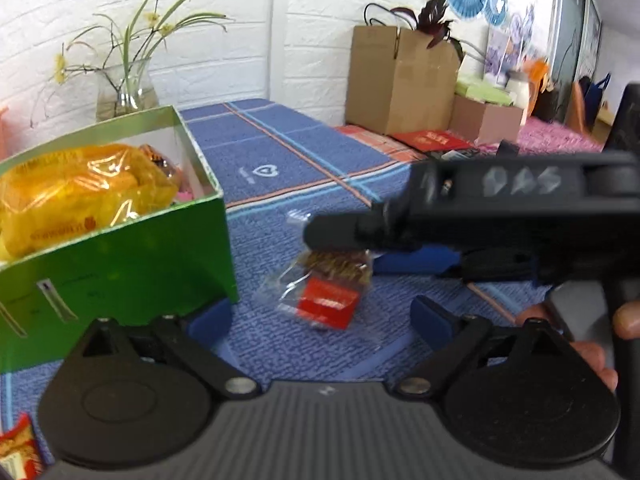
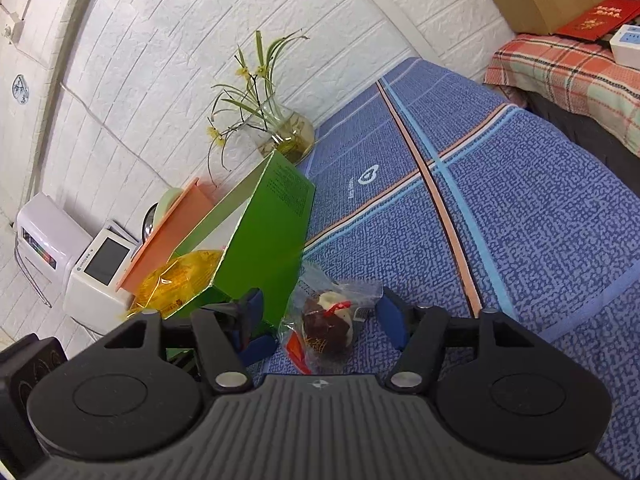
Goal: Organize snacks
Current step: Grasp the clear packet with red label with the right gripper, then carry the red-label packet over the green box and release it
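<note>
A clear-wrapped snack (image 1: 325,289) is seen lying on the blue patterned cloth (image 1: 280,152), just beside the green box (image 1: 120,256) — in which a yellow packet (image 1: 76,196) is already held. The left gripper (image 1: 320,312) is spread wide, nothing being pressed by its pads. The right gripper (image 2: 320,316) is set about the snack, partly open — whether the wrapper is touched by its fingers cannot be told.
</note>
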Available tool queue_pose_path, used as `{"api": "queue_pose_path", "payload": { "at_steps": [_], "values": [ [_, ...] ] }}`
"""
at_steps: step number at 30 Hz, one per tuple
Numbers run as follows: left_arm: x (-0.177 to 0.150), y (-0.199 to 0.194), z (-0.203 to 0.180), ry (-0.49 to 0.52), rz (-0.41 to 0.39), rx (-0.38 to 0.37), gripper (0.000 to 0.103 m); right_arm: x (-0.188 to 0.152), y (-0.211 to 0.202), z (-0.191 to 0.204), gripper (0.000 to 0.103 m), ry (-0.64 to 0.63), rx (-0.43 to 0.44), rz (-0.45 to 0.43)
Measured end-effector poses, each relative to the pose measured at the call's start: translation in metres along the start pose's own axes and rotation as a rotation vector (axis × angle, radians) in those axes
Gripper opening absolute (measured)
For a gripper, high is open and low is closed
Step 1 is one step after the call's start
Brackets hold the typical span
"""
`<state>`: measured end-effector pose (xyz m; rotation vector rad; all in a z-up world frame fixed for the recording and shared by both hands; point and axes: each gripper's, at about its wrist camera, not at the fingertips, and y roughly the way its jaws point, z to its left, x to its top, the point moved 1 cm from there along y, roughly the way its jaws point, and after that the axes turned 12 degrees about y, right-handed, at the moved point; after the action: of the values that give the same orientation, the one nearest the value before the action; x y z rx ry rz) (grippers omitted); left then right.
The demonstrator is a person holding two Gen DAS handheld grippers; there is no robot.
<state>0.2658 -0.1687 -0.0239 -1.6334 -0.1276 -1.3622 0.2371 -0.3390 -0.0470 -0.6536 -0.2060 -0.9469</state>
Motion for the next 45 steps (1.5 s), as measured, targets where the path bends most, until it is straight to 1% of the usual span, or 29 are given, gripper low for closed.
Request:
{"api": "queue_pose_path", "payload": {
  "at_steps": [2, 4, 5, 13, 17, 21, 25, 27, 30, 33, 36, 37, 38, 40, 43, 45],
  "values": [
    [0.000, -0.001, -0.003, 0.010, 0.003, 0.006, 0.089, 0.000, 0.000, -0.001, 0.078, 0.008, 0.008, 0.004],
    [0.000, -0.004, -0.009, 0.045, -0.002, 0.023, 0.058, -0.001, -0.001, -0.002, 0.078, 0.016, 0.006, -0.002],
    [0.000, -0.005, -0.010, 0.045, -0.003, 0.033, 0.058, -0.001, -0.002, -0.003, 0.078, 0.027, 0.008, -0.001],
    [-0.009, -0.023, -0.002, 0.006, -0.007, -0.021, 0.055, -0.009, -0.007, 0.002, 0.078, 0.041, 0.035, 0.031],
    [-0.014, -0.050, -0.002, 0.008, -0.039, -0.003, 0.055, -0.018, -0.013, 0.017, 0.077, 0.012, 0.093, 0.052],
    [-0.025, -0.085, 0.004, -0.008, -0.073, 0.005, 0.055, -0.035, -0.022, 0.040, 0.077, -0.045, 0.135, 0.069],
    [-0.044, -0.127, 0.009, -0.013, -0.099, 0.037, 0.055, -0.066, -0.035, 0.073, 0.077, -0.184, 0.178, 0.082],
    [-0.055, -0.148, 0.011, -0.019, -0.119, 0.063, 0.055, -0.080, -0.037, 0.088, 0.077, -0.214, 0.203, 0.101],
    [-0.066, -0.178, 0.020, -0.031, -0.162, 0.119, 0.055, -0.090, -0.030, 0.108, 0.077, -0.212, 0.260, 0.136],
    [-0.069, -0.197, 0.038, -0.062, -0.205, 0.181, 0.055, -0.093, -0.014, 0.128, 0.077, -0.185, 0.316, 0.160],
    [-0.066, -0.202, 0.062, -0.085, -0.224, 0.238, 0.054, -0.092, 0.009, 0.148, 0.077, -0.173, 0.351, 0.173],
    [-0.066, -0.203, 0.071, -0.093, -0.227, 0.248, 0.051, -0.091, 0.017, 0.154, 0.077, -0.173, 0.360, 0.173],
    [-0.062, -0.201, 0.081, -0.110, -0.224, 0.252, 0.051, -0.090, 0.027, 0.158, 0.077, -0.174, 0.365, 0.176],
    [-0.052, -0.196, 0.104, -0.131, -0.209, 0.255, 0.047, -0.087, 0.042, 0.169, 0.077, -0.193, 0.358, 0.172],
    [-0.032, -0.182, 0.132, -0.126, -0.208, 0.251, 0.047, -0.074, 0.058, 0.181, 0.077, -0.211, 0.346, 0.105],
    [-0.019, -0.170, 0.146, -0.108, -0.213, 0.268, 0.048, -0.065, 0.067, 0.186, 0.077, -0.204, 0.329, 0.052]
  ]
}}
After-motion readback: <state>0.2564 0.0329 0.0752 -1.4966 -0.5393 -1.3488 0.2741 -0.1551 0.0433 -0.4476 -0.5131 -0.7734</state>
